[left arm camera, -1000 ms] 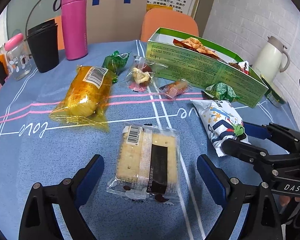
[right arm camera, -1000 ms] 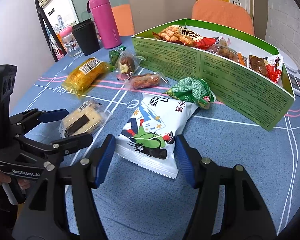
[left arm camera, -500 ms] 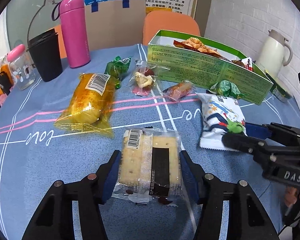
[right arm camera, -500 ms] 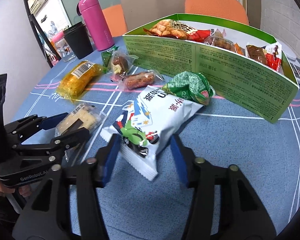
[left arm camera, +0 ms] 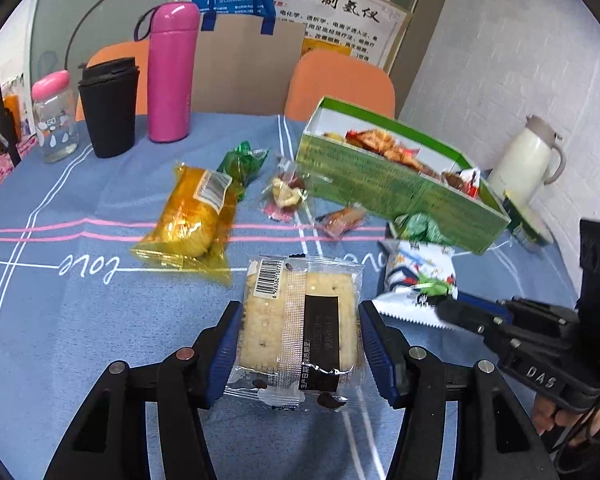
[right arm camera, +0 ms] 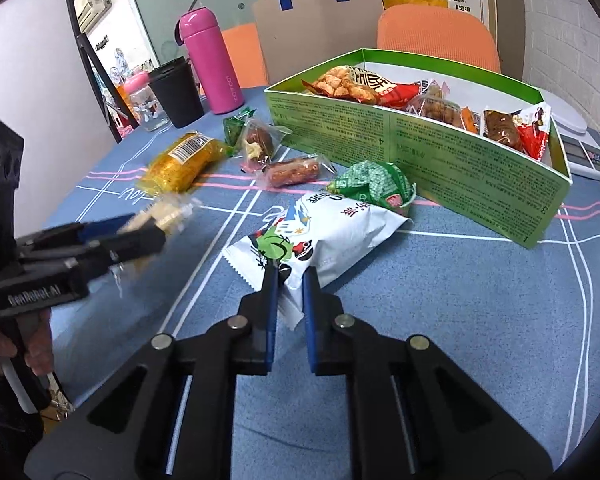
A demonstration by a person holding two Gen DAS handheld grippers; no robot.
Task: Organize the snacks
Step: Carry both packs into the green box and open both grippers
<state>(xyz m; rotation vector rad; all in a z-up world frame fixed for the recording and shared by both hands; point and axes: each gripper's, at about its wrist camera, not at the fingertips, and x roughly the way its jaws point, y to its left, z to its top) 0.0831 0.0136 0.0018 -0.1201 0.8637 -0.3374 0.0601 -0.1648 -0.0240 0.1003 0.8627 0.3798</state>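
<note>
- The left gripper (left arm camera: 298,342) is clamped on the cracker packet (left arm camera: 298,320), its blue pads pressed against both long sides of the clear wrapper (barcode label facing up).
- Seen from the right wrist, that packet is blurred at the left gripper's tip and looks raised off the tablecloth (right arm camera: 480,320).
- The right gripper (right arm camera: 288,288) pinches the serrated near end of the white snack bag (right arm camera: 324,236), jaws nearly together on the thin wrapper; the rest of the bag lies on the blue cloth.
- A green wrapped sweet (right arm camera: 374,184) touches the far end of the white bag, just before the green box (right arm camera: 460,168).
- The green box stands open with several snacks already inside (red and orange wrappers show above its wall).
- Loose on the cloth lie a yellow cake packet (left arm camera: 198,216), a small green packet (left arm camera: 242,162), a clear packet of dried fruit (left arm camera: 284,196) and an orange-brown bar (left arm camera: 342,220).
- A pink flask (left arm camera: 172,72) and a black cup (left arm camera: 108,108) stand at the far edge.
</note>
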